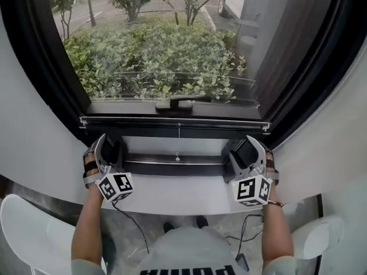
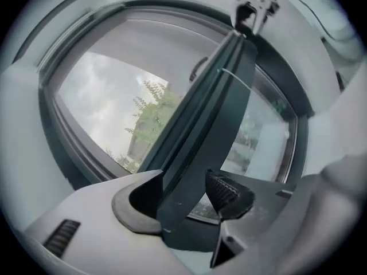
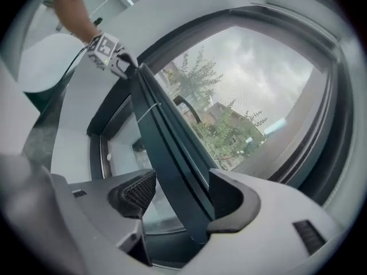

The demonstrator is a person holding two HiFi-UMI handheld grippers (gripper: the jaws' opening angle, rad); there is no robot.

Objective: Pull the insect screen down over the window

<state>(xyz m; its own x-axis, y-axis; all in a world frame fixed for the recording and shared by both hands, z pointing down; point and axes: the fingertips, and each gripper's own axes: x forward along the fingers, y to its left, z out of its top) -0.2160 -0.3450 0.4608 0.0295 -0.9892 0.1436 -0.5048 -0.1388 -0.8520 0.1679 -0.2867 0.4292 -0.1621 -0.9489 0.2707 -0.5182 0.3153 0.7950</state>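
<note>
Green bushes (image 1: 155, 56) are seen beyond the window (image 1: 34, 56). From the head view, the insect screen (image 1: 189, 16) is found drawn most of the way down, its bottom bar (image 1: 178, 124) lying level across the centre with a dark gap left above the white sill (image 1: 178, 193). The left gripper (image 1: 109, 150) is set at 8 o'clock and the right gripper (image 1: 248, 152) at 4 o'clock, one under each end, so that the bar can be brought down evenly, it is judged

Over to the left gripper view: the bar is carried from 6 o'clock up to 1 o'clock, and both pads appear pressed on it

Now the right gripper view: the bar is straddled, one jaw laid against it, the ribbed pad (image 3: 137, 191) held just clear, so no clamp is made there yet, and the last stretch to the sill is still to be pulled
</note>
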